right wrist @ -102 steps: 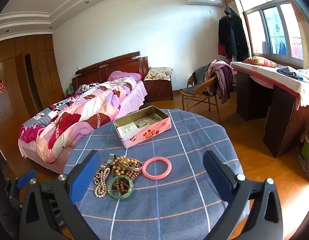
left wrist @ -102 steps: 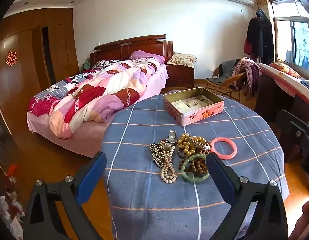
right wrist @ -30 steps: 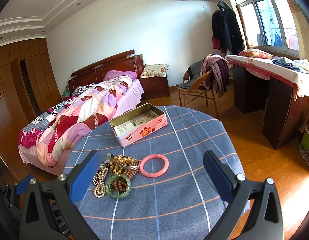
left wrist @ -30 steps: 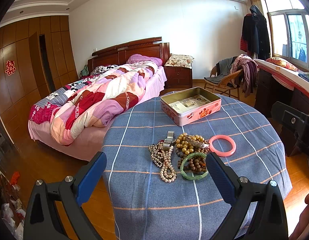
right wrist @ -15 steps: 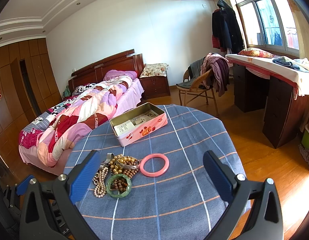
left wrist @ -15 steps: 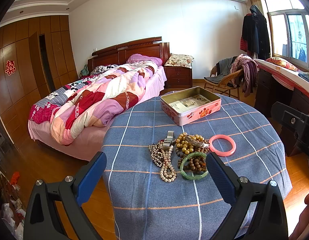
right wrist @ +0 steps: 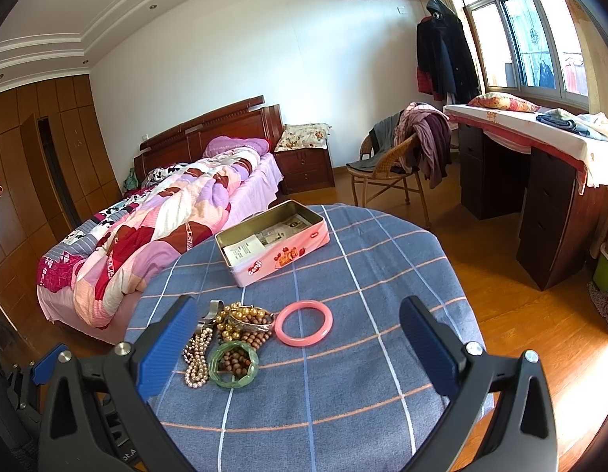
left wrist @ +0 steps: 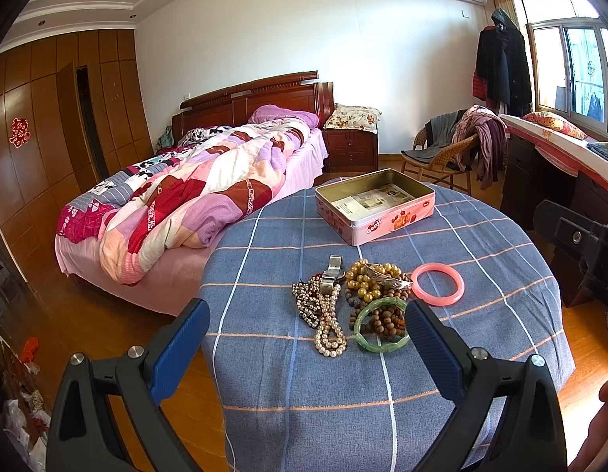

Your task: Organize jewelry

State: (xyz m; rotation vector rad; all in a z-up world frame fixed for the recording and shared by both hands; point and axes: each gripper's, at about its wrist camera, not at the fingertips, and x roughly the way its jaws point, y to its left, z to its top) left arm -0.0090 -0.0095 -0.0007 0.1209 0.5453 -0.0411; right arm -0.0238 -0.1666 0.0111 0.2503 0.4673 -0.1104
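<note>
- Since earlier, right claw (right wrist: 300,358) has edged nearer; jewelry unmoved.
- Both claws, left claw (left wrist: 304,346) included, gape wide, holding nothing.
- Tin (left wrist: 376,204) holds no jewelry; bangle (left wrist: 437,284), beads (left wrist: 367,279) remain on tabletop (left wrist: 481,259). Nothing sorted.

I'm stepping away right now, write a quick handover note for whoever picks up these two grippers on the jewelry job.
Left gripper: open, empty, held above the near table edge.
Right gripper: open, empty, facing the table.
Pink tin sits open at the far side of the table, with only papers showing inside.
Pink bangle lies alone; green bracelet, pearl strand, gold and brown beads and a watch are heaped beside it.
Done: nothing stowed yet.
Left: presumably move every piece into the tin.
</note>
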